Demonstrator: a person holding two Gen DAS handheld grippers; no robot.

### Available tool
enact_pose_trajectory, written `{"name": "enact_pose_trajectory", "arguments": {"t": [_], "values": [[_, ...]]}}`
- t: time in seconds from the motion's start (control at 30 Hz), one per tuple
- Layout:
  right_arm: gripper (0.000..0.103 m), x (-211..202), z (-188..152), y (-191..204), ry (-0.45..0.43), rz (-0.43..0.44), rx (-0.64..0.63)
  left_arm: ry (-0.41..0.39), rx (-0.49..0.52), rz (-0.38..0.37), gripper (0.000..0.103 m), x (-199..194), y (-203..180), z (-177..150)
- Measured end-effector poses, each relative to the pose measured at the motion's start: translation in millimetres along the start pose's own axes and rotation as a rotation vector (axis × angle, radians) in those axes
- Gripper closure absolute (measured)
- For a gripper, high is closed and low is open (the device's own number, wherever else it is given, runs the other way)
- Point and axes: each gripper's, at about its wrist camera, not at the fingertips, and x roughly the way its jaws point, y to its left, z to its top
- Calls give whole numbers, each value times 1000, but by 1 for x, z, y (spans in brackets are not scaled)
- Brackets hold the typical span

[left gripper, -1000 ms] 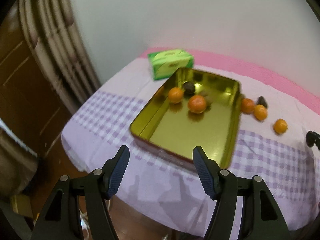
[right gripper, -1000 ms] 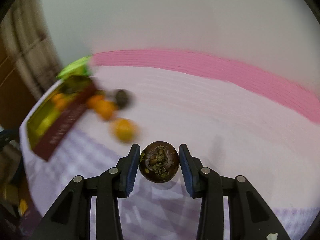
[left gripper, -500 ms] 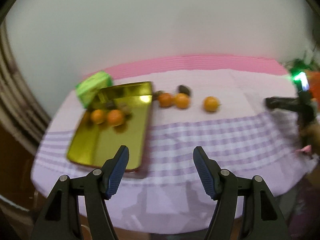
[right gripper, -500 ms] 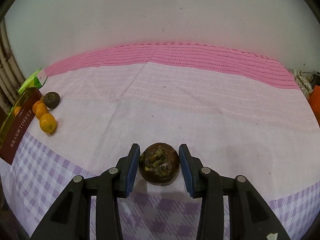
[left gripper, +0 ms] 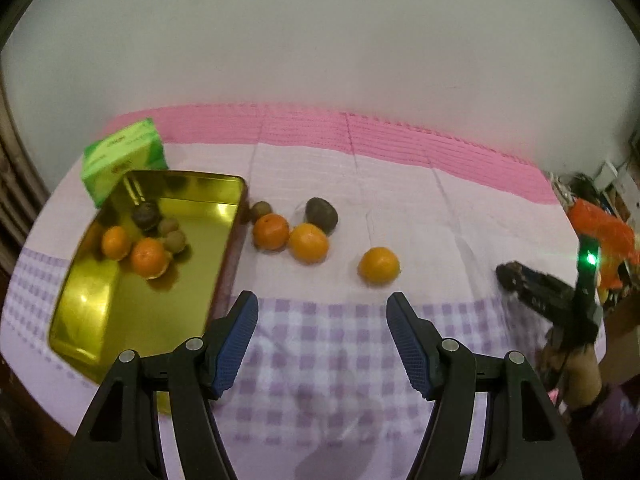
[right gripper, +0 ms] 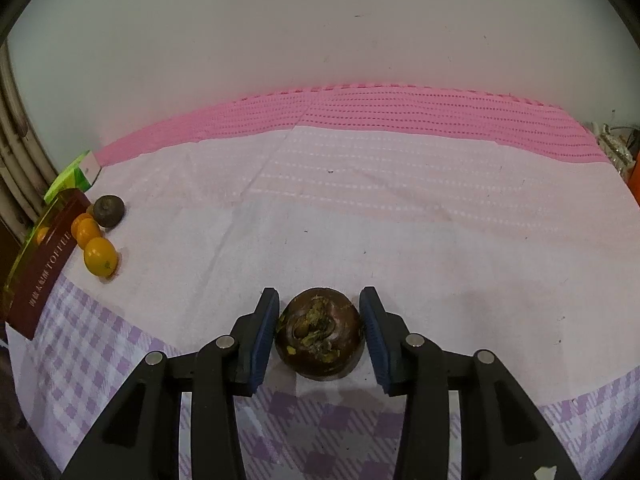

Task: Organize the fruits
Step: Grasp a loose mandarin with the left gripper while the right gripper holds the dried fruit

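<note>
A dark mangosteen [right gripper: 320, 336] on the tablecloth [right gripper: 360, 208] is flanked by the right gripper [right gripper: 320, 332], pads barely parted; the left gripper [left gripper: 322, 340] is held open, empty.

Both hand-held tools are built alike: the left gripper [left gripper: 322, 338] and the right gripper [right gripper: 319, 328] each have two black plastic arms shaped as open triangular frames. Silver round rivets sit at the joints, and each finger ends in a dark blue ribbed pad [left gripper: 235, 345]. In the left view, the right tool shows a lit green lamp [left gripper: 589, 258].
</note>
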Motion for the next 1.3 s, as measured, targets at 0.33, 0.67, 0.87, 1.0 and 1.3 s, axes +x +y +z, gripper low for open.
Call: {"name": "enact_pose_trajectory", "arguments": {"t": [0.33, 0.67, 0.87, 1.0, 1.3], "values": [[62, 1, 1, -8, -5, 40, 24, 73, -101, -14, 37, 65, 2, 28], [62, 1, 1, -13, -10, 68, 46, 128, -136, 53, 50, 111, 12, 40], [62, 1, 1, -15, -10, 74, 49, 168, -193, 39, 51, 130, 21, 44], [62, 1, 1, -15, -11, 77, 51, 194, -188, 38, 63, 141, 20, 44], [61, 2, 1, -16, -10, 75, 50, 178, -150, 53, 65, 132, 9, 32]]}}
